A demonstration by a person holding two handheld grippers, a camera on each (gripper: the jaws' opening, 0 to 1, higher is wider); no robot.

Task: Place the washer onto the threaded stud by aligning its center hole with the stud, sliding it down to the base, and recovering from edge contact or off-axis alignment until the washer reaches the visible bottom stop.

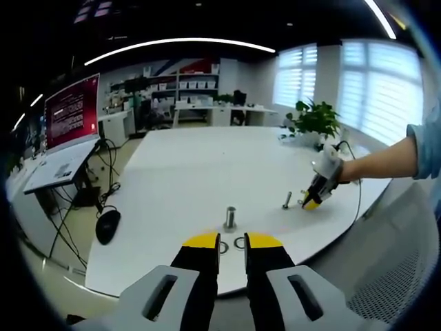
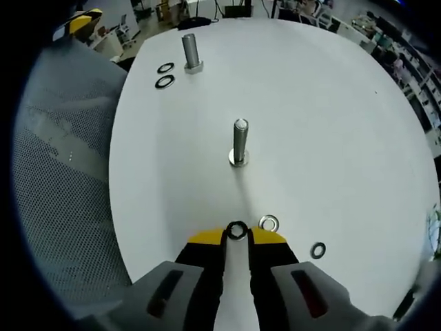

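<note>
In the right gripper view, the right gripper (image 2: 236,234) sits nearest the lens, its yellow-tipped jaws drawn close together and pinching a small dark washer (image 2: 236,230) between their tips. The washer's hole faces the camera. Just beside the tips, 1 shiny washer (image 2: 269,223) lies flat on the table (image 2: 331,124), and a darker washer (image 2: 318,249) lies a little farther out to the right.

The table is white, rounded and broad. Ahead of the held washer, and well apart from it, the threaded stud (image 2: 238,146) stands upright with its head down on the surface, long axis rising straight from the tabletop. At the far end stands a thicker stud (image 2: 191,52) with 2 dark washers (image 2: 165,74) lying flat beside it. A grey mesh chair back (image 2: 62,179) borders the table.

In the left gripper view, the left gripper (image 1: 232,244) hovers at the table edge; its jaws stand slightly apart and hold nothing, with 1 ring visible just past the tips. The thicker stud (image 1: 230,218) stands just beyond. Farther right a hand (image 1: 329,169) holds the right gripper (image 1: 313,200) low over the table near the slim stud (image 1: 286,201). The room is an office with a lit red monitor (image 1: 72,110), a potted plant (image 1: 317,118), shelves and blinds over bright windows.
</note>
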